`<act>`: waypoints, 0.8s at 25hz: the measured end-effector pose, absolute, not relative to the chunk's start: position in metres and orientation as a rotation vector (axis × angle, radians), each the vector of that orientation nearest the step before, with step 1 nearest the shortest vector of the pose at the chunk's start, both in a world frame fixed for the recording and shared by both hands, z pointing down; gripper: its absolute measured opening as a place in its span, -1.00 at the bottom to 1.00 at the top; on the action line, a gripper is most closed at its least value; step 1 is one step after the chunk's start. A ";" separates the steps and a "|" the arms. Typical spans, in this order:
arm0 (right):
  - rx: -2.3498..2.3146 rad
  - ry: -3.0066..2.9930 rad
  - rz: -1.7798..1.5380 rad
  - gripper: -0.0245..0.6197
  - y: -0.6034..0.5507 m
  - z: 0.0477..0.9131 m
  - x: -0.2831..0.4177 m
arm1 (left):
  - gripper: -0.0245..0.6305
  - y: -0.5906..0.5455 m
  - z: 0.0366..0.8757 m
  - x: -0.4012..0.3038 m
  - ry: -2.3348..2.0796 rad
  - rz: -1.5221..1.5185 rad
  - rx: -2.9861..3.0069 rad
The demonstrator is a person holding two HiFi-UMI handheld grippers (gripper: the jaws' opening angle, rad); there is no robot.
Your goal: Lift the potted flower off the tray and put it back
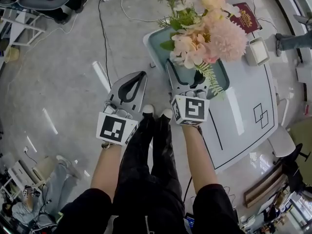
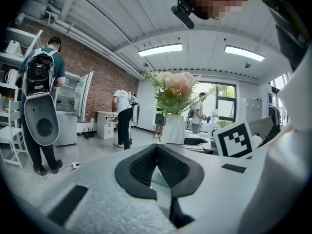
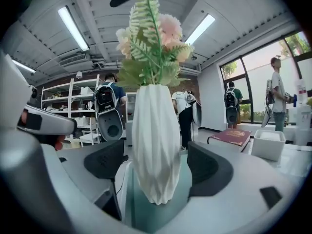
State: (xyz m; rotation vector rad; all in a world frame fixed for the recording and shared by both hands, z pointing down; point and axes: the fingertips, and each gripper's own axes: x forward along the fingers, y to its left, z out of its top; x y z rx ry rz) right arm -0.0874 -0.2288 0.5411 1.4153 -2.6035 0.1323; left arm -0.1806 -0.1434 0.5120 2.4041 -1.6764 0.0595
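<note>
The potted flower (image 1: 204,30), pink and cream blooms in a white ribbed vase (image 3: 156,140), stands upright on the teal tray (image 1: 161,40) at the near corner of the white table (image 1: 243,111). My right gripper (image 1: 191,77) is open with the vase between its jaws; in the right gripper view a gap shows between the vase and each dark pad (image 3: 105,165). The left gripper (image 1: 142,75) is shut and holds nothing, hanging over the floor left of the table. The left gripper view shows its tips meeting (image 2: 157,147), with the flower (image 2: 174,101) ahead to the right.
A red book (image 1: 246,17) and a white box (image 1: 257,51) lie on the table beyond the tray. A black cable (image 1: 102,38) runs across the grey floor at the left. Several people stand further back in the room, one with a backpack (image 2: 41,72).
</note>
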 end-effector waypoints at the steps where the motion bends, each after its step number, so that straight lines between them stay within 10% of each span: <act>1: 1.417 -2.603 0.139 0.28 -0.232 0.546 -0.089 | -0.91 -0.142 0.514 -0.183 -1.680 0.061 2.396; 20: 1.469 -2.592 0.108 0.25 -0.259 0.561 -0.098 | -0.91 -0.133 0.530 -0.204 -1.675 0.087 2.359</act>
